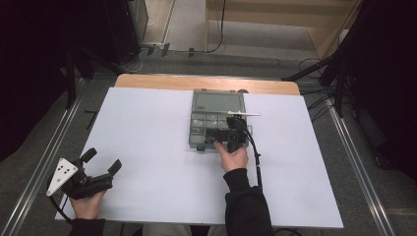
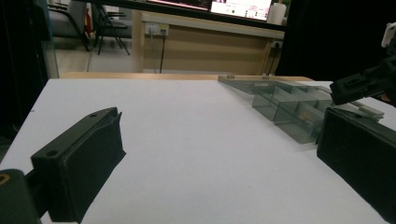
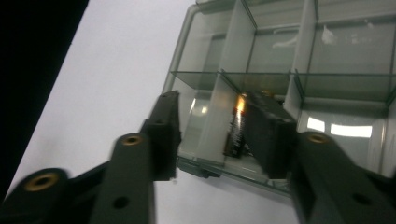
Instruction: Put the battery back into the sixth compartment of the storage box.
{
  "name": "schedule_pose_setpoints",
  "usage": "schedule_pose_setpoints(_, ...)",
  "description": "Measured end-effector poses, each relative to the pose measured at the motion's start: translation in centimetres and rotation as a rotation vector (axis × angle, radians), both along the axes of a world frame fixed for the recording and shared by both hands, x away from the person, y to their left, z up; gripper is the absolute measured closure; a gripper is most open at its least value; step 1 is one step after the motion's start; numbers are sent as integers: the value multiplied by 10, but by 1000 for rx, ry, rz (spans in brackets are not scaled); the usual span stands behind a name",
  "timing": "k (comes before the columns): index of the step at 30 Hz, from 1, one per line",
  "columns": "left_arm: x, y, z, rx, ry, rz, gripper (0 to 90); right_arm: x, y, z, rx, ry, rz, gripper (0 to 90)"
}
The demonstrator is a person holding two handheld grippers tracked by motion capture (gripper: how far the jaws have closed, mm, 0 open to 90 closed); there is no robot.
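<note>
Organizer box (image 1: 218, 105), clear and compartmented, lid laid back, right of centre on white table (image 1: 147, 147). Right gripper (image 1: 216, 135) over near row, jaws part open, small dark battery-like item (image 3: 235, 135) beside one jaw, not pinched. Left gripper (image 1: 101, 162) near-left, well apart, jaws wide, nothing held.

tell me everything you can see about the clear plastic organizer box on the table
The organizer box is a smoky, see-through plastic case lying flat on the white table, toward the far middle. Its lid is swung open and lies beyond the tray. Thin walls divide the tray into rectangular compartments with rounded outer corners. A small dark, shiny item sits in a near compartment; what it is cannot be told. The right gripper hangs over the near edge, jaws apart, straddling a divider.
</note>
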State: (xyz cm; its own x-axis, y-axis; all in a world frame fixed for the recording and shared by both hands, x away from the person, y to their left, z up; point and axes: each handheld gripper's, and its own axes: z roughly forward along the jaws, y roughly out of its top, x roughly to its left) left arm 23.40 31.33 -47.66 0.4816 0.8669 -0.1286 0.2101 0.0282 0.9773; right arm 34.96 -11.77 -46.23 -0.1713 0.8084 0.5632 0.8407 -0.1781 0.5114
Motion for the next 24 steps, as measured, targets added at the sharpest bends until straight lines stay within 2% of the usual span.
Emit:
schedule_pose_setpoints(1, 0, 0, 0, 0, 0, 0, 3, -1, 0, 1, 6, -13, 4, 489)
schedule_pose_setpoints(2, 0, 0, 0, 0, 1, -1, 3, -3, 0, 3, 36, -54, 45, 350)
schedule_pose_setpoints(3, 0, 0, 0, 0, 1, -1, 3, -4, 0, 5, 53, -81, 69, 291)
schedule_pose_setpoints(4, 0, 0, 0, 0, 0, 0, 3, -4, 0, 5, 53, -81, 69, 291)
schedule_pose_setpoints(6, 0, 0, 0, 0, 1, 0, 3, -7, 0, 7, 80, -145, 100, 125)
schedule_pose_setpoints(8, 0, 0, 0, 0, 1, 0, 3, -9, 1, 8, 79, -176, 130, 72)
schedule_pose_setpoints(9, 0, 0, 0, 1, 0, -1, 3, -10, 2, 9, 76, -184, 136, 0)
schedule_pose_setpoints(16, 0, 0, 0, 2, 0, 0, 3, -19, -1, 7, 45, -246, 189, 0)
schedule_pose_setpoints(17, 0, 0, 0, 2, -1, -1, 3, -21, 0, 8, 23, -264, 210, 0)
schedule_pose_setpoints(19, 0, 0, 0, 2, -1, 0, 3, -22, 1, 8, 15, -272, 223, 0)
schedule_pose_setpoints(22, 0, 0, 0, 2, 0, 1, 3, -26, 3, 11, -18, -308, 256, 0)
schedule_pose_setpoints(24, -1, 0, 0, 1, 0, 1, 3, -31, 4, 13, -59, -344, 279, 0)
